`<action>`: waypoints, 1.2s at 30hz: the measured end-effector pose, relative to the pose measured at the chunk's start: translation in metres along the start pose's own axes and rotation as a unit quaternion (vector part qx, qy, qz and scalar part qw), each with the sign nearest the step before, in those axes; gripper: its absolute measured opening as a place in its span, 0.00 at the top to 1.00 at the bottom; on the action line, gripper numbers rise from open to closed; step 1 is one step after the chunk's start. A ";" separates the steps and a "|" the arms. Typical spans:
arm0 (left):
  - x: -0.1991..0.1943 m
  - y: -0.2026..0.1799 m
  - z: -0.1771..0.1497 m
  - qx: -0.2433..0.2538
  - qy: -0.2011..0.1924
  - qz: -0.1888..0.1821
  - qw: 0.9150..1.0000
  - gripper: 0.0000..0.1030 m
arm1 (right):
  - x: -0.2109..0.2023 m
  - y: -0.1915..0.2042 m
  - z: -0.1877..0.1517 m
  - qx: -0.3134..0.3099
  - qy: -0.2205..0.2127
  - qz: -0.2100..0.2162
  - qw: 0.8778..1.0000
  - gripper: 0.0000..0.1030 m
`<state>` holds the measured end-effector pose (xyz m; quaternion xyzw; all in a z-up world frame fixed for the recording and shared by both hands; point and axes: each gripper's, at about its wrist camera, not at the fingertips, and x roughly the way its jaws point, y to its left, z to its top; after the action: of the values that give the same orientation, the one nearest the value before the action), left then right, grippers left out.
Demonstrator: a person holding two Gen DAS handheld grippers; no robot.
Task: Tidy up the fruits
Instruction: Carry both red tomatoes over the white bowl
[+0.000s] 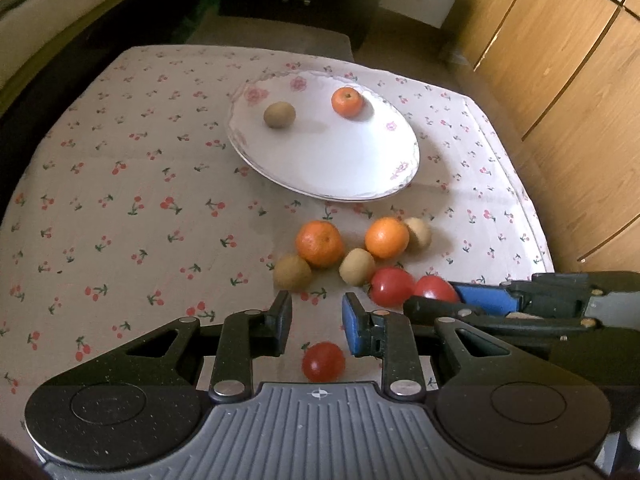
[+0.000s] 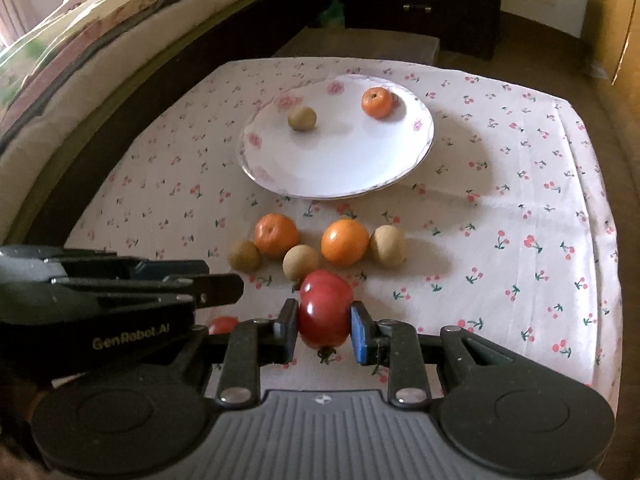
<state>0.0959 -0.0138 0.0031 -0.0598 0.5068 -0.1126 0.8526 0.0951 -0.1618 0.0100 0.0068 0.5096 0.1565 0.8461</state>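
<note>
A white flowered plate point(image 1: 340, 168) point(image 2: 344, 168) holds one kiwi point(image 1: 279, 115) point(image 2: 302, 118) and one tangerine point(image 1: 347, 101) point(image 2: 377, 102). In front of it lie two oranges point(image 1: 319, 243) point(image 2: 345, 241), three kiwis point(image 1: 292, 273) point(image 2: 387, 245) and tomatoes. My right gripper point(image 2: 325, 326) is shut on a red tomato point(image 2: 324, 320), with another tomato point(image 2: 326, 280) right behind it. My left gripper point(image 1: 316, 322) is open and empty above the cloth, a small tomato point(image 1: 323, 361) between its arms. The right gripper also shows in the left wrist view point(image 1: 440, 300).
The table carries a cherry-print cloth point(image 1: 120, 200) point(image 2: 520, 240). A bed point(image 2: 60, 60) runs along the left. Wooden cabinets point(image 1: 560, 80) stand at the right. A dark drawer unit point(image 2: 420, 0) stands behind the table.
</note>
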 end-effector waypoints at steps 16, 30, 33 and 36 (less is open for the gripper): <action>0.024 -0.014 -0.019 0.029 0.042 0.021 0.998 0.63 | -0.002 -0.014 -0.004 0.022 0.003 -0.009 1.000 0.73; 0.006 -0.015 -0.002 0.017 0.005 0.007 1.000 0.67 | -0.008 -0.013 0.009 0.021 -0.017 -0.007 1.000 0.73; 0.004 -0.016 0.009 0.013 -0.005 0.007 1.000 0.67 | -0.006 -0.014 0.020 0.021 -0.023 -0.006 0.999 0.73; 0.008 -0.013 0.024 0.003 -0.012 0.009 1.000 0.67 | -0.001 -0.014 0.034 0.016 -0.028 -0.007 0.999 0.73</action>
<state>0.1191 -0.0284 0.0108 -0.0535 0.4969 -0.1055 0.8597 0.1276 -0.1705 0.0251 0.0211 0.4883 0.1417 0.8608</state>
